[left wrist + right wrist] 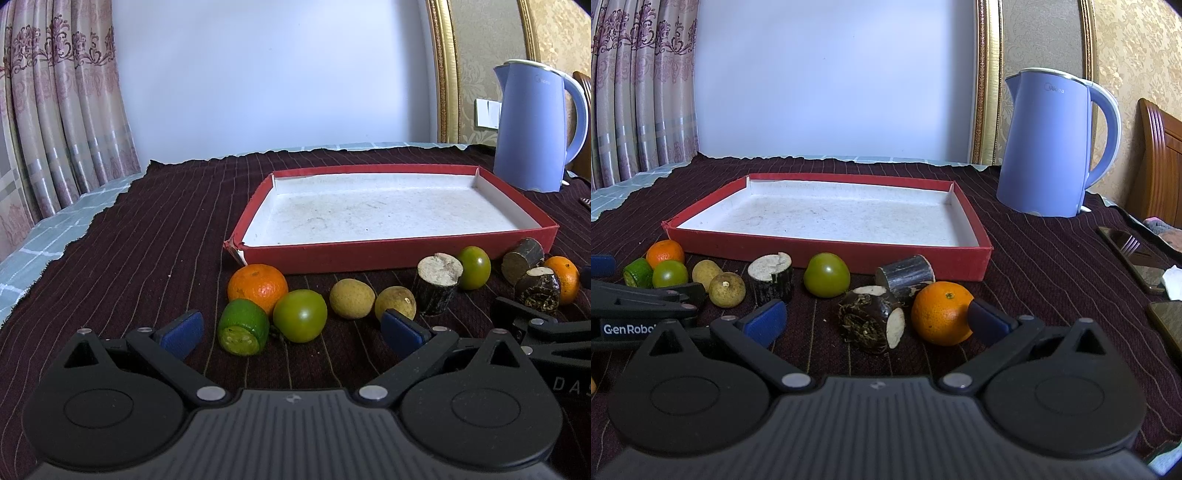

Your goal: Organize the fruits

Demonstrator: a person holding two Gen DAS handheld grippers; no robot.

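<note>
A shallow red box [391,254] [827,254] with a white inside holds nothing. In front of it lies a row of fruit. In the left wrist view I see an orange [257,287], a cut lime [243,327], a green fruit [300,315], two tan fruits [352,298] and sugarcane pieces [439,283]. My left gripper [291,334] is open just short of the lime and green fruit. My right gripper [877,319] is open around a dark sugarcane piece [871,320], with an orange [940,313] against its right finger.
A blue electric kettle [1049,147] stands at the back right on the dark striped cloth [1052,266]. Phones [1134,254] and a tissue lie at the far right. Curtains hang at the left, and a wooden headboard [1161,162] is at the right.
</note>
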